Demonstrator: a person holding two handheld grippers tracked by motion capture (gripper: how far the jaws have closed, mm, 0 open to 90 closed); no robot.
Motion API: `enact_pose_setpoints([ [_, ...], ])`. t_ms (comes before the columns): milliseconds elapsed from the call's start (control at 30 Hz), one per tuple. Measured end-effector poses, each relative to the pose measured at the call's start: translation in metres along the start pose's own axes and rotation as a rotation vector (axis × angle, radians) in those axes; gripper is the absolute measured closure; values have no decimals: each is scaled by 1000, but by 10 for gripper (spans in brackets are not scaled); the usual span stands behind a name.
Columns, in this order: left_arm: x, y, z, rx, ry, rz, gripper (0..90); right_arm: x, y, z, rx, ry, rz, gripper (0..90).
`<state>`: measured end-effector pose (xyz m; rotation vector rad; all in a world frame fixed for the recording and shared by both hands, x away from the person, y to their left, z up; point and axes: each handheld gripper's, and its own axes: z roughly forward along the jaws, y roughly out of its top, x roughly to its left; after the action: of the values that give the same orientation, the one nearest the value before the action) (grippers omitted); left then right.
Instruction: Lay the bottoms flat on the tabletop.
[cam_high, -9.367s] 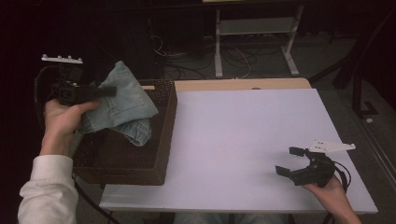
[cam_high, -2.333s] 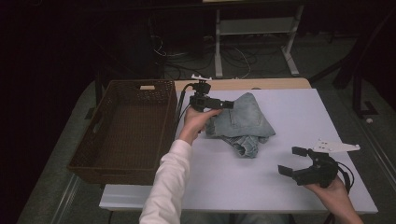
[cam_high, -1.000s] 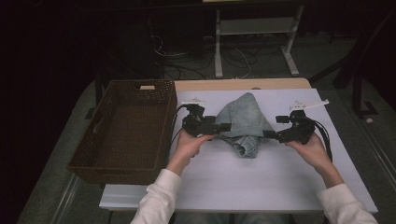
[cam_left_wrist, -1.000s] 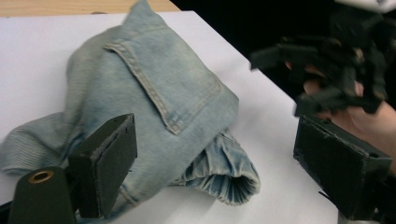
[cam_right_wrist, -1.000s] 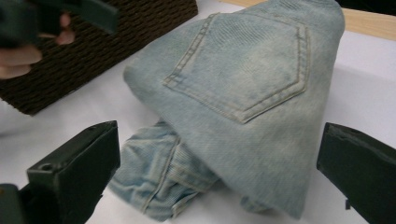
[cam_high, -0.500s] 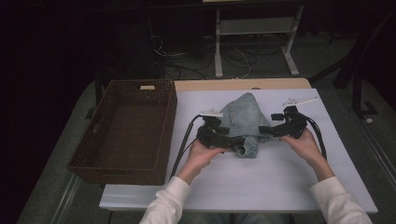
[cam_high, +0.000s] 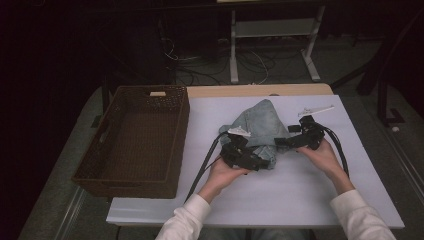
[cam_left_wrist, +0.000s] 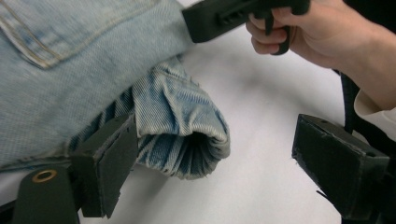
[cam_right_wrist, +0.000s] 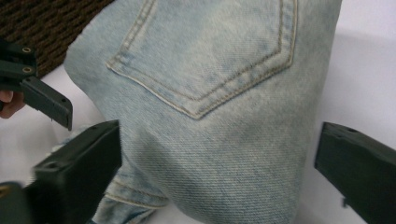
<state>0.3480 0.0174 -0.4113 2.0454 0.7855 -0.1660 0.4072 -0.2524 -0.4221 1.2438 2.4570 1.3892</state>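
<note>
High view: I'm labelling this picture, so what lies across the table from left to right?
Basket → left gripper → jeans → right gripper

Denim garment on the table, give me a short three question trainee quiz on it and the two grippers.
1. True or false: the denim garment lies inside the wicker basket.
2. Which part sits between the left gripper jaws: A pocket, B rolled hem, C button?
3. Are the right gripper jaws open or shut?

Key: 1 false, it lies on the table. 2 B. 3 open, either side of the denim.
</note>
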Motion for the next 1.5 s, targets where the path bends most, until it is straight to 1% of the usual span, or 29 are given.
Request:
enact_pose_setpoints([
  [100,-1,-3,8,21,11,8,152,-2,-1,3,13,-12,-1,55],
  [167,-1,-5,11,28,12,11,169,-3,-2,4,18,-16,9,61],
  [233,-1,-7,14,32,13,9,188,-5,-3,4,14,-14,15,88],
  [300,-1,-9,15,33,29,12,214,-6,-3,4,9,-10,23,99],
  [433,0,-12,16,13,57,4,313,-8,-4,4,3,2,37,147],
  [500,1,-15,18,8,76,5,371,-9,-5,6,9,3,42,165],
  [600,1,-18,21,4,96,3,458,-9,-5,8,19,19,43,235],
  [700,4,-18,23,-8,99,-7,536,-9,-5,9,29,19,38,293],
  [733,4,-18,23,-10,102,-6,576,-9,-6,9,32,17,34,312],
  [833,6,-18,25,-17,91,2,677,-9,-6,10,41,20,30,401],
  [933,7,-18,26,-29,73,-1,785,-6,-6,13,51,18,17,491],
  [1033,8,-18,26,-36,62,-7,822,-5,-5,14,54,17,5,583],
  [1100,9,-17,24,-38,52,-8,844,-5,-5,13,52,15,5,651],
  [1200,7,-17,20,-34,62,8,853,-4,-4,12,48,10,-4,734],
  [1267,6,-17,15,-30,69,17,855,-2,-3,10,52,5,-16,762],
  [1300,6,-17,12,-27,65,18,857,-1,-3,10,55,8,-18,770],
  [1400,7,-19,-1,-25,58,16,860,1,-2,6,66,36,-3,781],
  [1467,9,-21,-11,-26,50,16,865,5,-2,2,78,53,0,784],
  [1500,9,-22,-16,-31,48,13,868,7,-3,0,86,54,2,786],
])
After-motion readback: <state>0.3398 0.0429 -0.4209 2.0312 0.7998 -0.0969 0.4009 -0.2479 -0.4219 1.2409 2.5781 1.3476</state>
